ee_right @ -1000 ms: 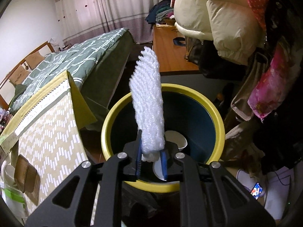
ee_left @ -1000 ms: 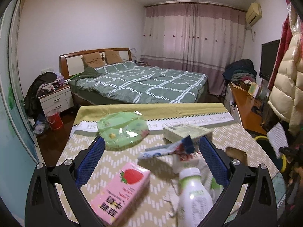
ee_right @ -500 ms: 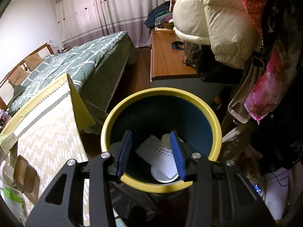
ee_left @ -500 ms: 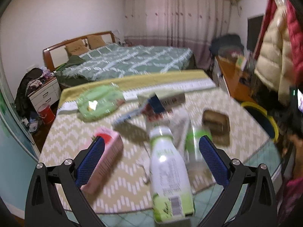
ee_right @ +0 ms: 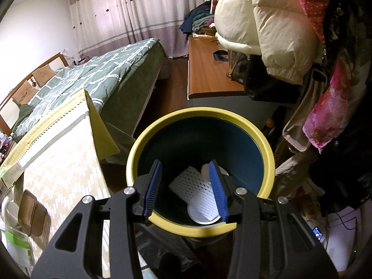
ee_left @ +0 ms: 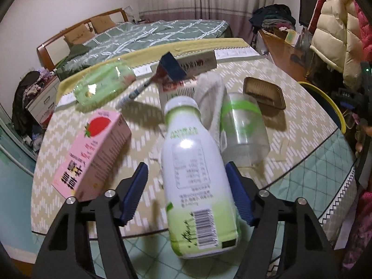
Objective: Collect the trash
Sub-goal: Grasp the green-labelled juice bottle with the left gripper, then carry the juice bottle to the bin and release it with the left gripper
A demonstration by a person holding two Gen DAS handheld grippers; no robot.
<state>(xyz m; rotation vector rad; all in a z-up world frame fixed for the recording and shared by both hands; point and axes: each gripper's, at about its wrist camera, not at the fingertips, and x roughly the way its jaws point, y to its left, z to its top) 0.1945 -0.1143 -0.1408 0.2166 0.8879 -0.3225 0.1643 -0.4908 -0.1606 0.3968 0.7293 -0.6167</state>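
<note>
A white and green plastic bottle (ee_left: 186, 127) lies on the patterned table (ee_left: 302, 127) between the fingers of my left gripper (ee_left: 186, 165). Its jaws are closing. The right pad is at the bottle's side, and a gap remains at the left pad. A pink strawberry carton (ee_left: 93, 153) lies to the left and a clear cup (ee_left: 244, 127) to the right. My right gripper (ee_right: 185, 162) hangs open over the yellow-rimmed bin (ee_right: 232, 114). Nothing is between its fingers. A white foam net (ee_right: 195, 188) lies at the bin's bottom.
Farther back on the table are a brown tray (ee_left: 264, 93), a green plastic lid (ee_left: 104, 86), a flat box (ee_left: 197, 64) and wrappers. The bin (ee_left: 330, 102) stands off the table's right edge. Hanging coats (ee_right: 267, 18) crowd its far side. A bed lies behind.
My left gripper dropped toward the table and its jaws narrowed around the bottle. My right gripper let go of the foam net, which fell into the bin, and has stayed in place.
</note>
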